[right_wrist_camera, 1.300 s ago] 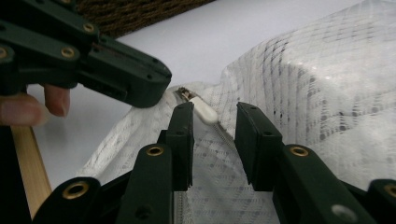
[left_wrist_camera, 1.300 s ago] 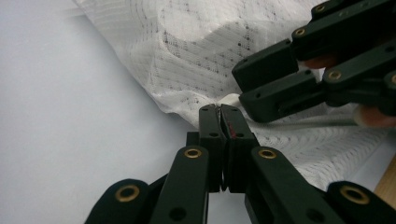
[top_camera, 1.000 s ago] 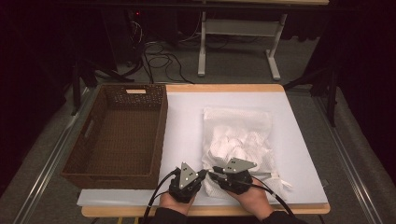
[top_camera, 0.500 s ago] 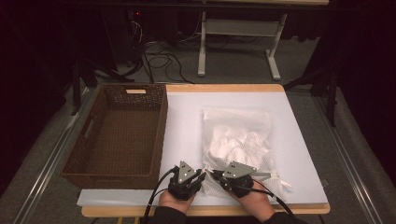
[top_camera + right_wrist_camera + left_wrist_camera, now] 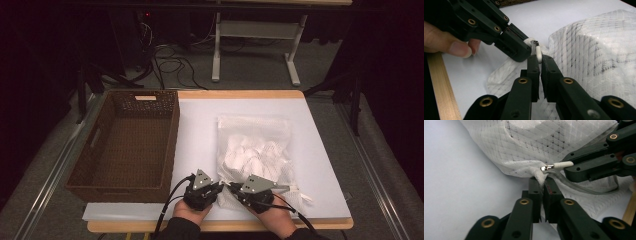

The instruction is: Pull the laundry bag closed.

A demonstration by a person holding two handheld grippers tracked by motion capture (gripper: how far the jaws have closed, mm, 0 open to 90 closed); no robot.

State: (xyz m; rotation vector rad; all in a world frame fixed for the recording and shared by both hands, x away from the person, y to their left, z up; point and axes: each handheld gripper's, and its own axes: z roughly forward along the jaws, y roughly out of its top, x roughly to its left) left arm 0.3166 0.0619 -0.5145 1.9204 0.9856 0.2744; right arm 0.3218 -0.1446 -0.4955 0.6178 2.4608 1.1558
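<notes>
The surface (image 5: 320,150), covered in white, carries a brown wicker basket (image 5: 125,145) to the left of a white mesh bag (image 5: 255,150), which lies flat with pale items inside. At the bag's near left corner, the left gripper (image 5: 541,182) is clenched on a bunched fold of the mesh. Touching that same corner, the right gripper (image 5: 539,58) is clamped on the white zipper pull (image 5: 538,53), just beside the left gripper.

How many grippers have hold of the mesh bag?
2. The left gripper pinches the mesh bag at its near corner; the right gripper clamps the zipper pull there.
</notes>
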